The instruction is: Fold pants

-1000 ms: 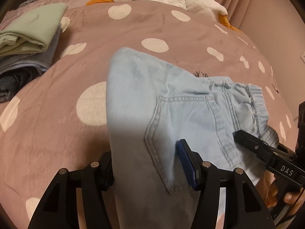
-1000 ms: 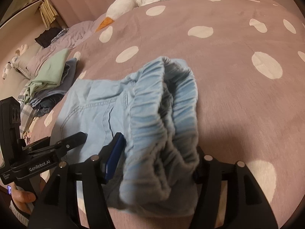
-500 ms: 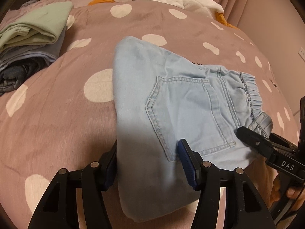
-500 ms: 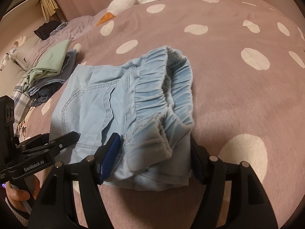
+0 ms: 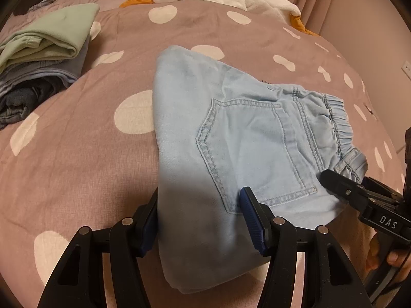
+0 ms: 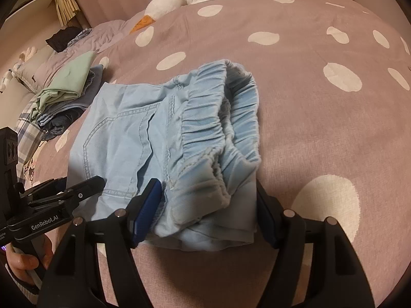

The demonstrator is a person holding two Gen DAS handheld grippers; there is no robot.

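Folded pants (image 5: 231, 138) (on bedspread (image 5: 77, 154)) lie between both grippers' spread fingers (image 5: 250, 213)

Left wrist camera sits low and close, looking up the bed along the folded light-blue denim pants (image 5: 231, 138). Right wrist camera, equally near, faces their elastic waistband end. Both share the pants, the mauve white-spotted bedspread (image 6: 295, 89), and probably the same clothes pile.
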